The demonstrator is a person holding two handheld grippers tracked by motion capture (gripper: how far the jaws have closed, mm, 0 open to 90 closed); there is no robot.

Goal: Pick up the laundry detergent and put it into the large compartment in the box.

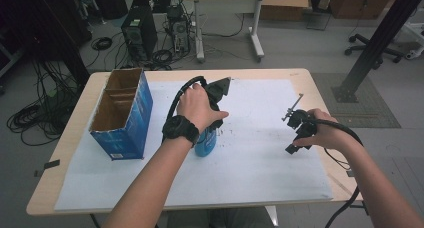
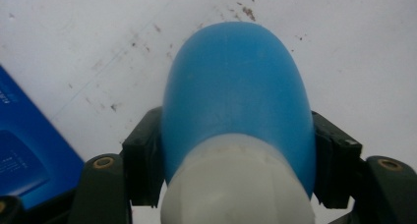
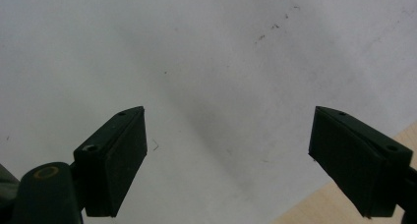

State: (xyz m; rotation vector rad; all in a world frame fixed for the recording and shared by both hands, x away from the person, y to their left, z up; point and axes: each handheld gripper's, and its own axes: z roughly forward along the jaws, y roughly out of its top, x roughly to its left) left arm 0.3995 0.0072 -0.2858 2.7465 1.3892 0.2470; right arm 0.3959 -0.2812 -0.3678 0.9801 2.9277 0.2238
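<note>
A blue bottle [image 1: 205, 144] with a white cap stands on the white paper sheet [image 1: 260, 158] near the table's middle. My left gripper [image 1: 209, 130] comes down on it from above, under the person's left hand. In the left gripper view the two black pads [image 2: 142, 155] press on both sides of the blue bottle [image 2: 236, 86] just below its cap, so my left gripper [image 2: 236, 160] is shut on it. My right gripper [image 1: 293, 134] hovers over the paper at the right. In its own view the right gripper [image 3: 228, 155] stands open with nothing between the jaws.
An open-topped blue cardboard box [image 1: 122, 113] with dividers stands at the table's left, close to the bottle; its side shows in the left gripper view as the blue box [image 2: 24, 150]. The bare wooden table edge [image 3: 344, 209] lies near the right gripper. Cables trail from both grippers.
</note>
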